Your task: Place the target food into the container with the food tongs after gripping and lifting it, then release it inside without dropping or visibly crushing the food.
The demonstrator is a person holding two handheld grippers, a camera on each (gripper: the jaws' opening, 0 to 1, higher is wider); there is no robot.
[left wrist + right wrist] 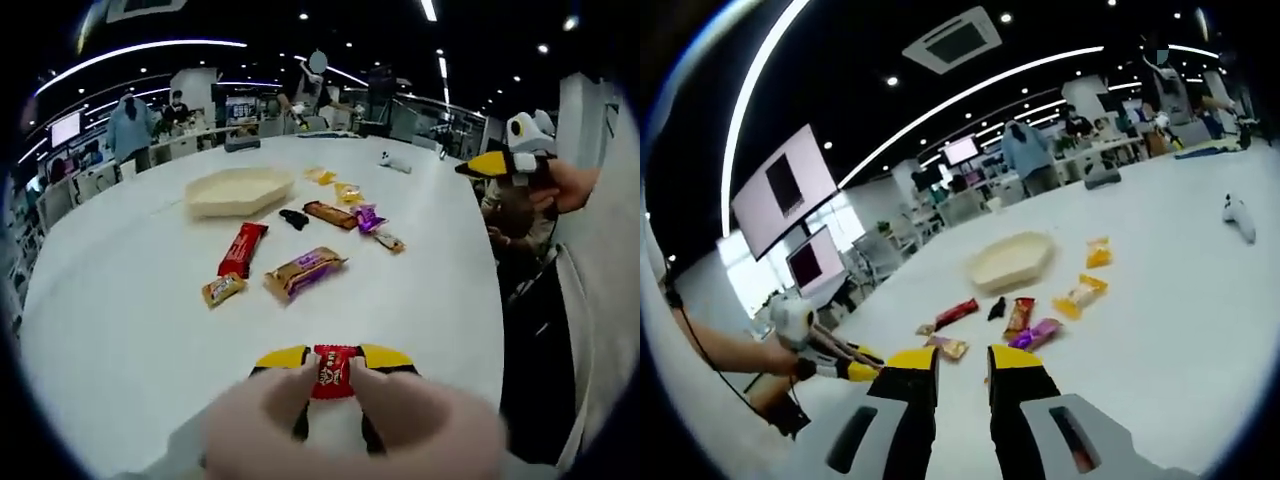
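My left gripper (335,368) sits low over the white table (120,340), its yellow-tipped jaws shut on a small red printed packet (335,372). Beyond it lie a gold-and-purple packet (305,270), a red bar (243,248), a small orange packet (222,289) and a brown bar (330,214). The cream shallow container (238,190) stands behind them and looks bare inside. In the right gripper view my right gripper (962,362) hovers open with nothing between its jaws, short of the snacks and the container (1012,260). The left gripper (855,365) appears at that view's left.
The right gripper (500,162), held by a hand (570,185), is off the table's right edge. A black item (293,218), a purple wrapper (368,217) and yellow packets (347,190) lie near the container. A white object (1238,217) rests farther off. People stand in the background.
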